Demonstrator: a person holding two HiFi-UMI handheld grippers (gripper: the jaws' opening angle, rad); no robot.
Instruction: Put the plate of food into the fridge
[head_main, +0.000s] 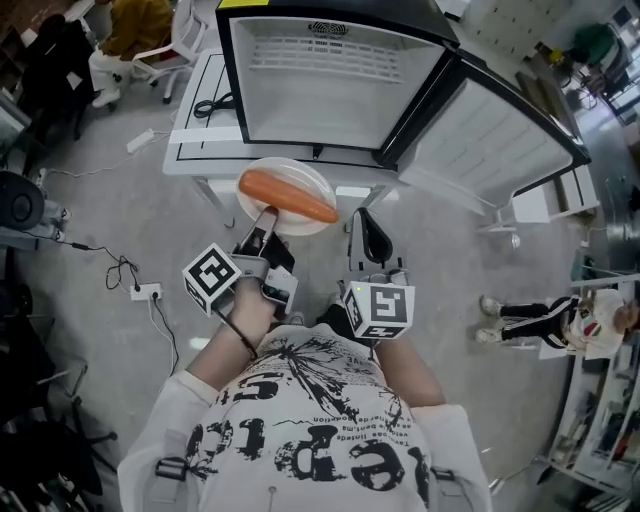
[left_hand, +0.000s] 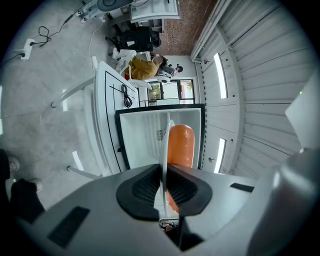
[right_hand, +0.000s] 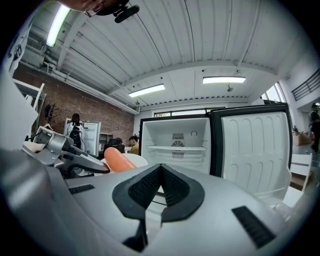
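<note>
A white plate (head_main: 300, 178) carries a long orange piece of food (head_main: 288, 196). My left gripper (head_main: 266, 215) is shut on the plate's near rim and holds it in the air in front of the open fridge (head_main: 335, 90). The left gripper view shows the rim (left_hand: 163, 145) edge-on between the pads of the left gripper (left_hand: 164, 172), with the food (left_hand: 181, 145) just right of it. Just right of the plate, my right gripper (head_main: 368, 222) is shut and empty. In its own view the right gripper (right_hand: 161, 172) points at the fridge (right_hand: 175, 140), with the plate (right_hand: 137, 160) at the left.
The fridge door (head_main: 490, 135) stands swung open to the right. A white table (head_main: 195, 130) with a black cable stands left of the fridge. A power strip and cords (head_main: 145, 292) lie on the floor at left. One person sits far left (head_main: 135, 25), another is at right (head_main: 560, 315).
</note>
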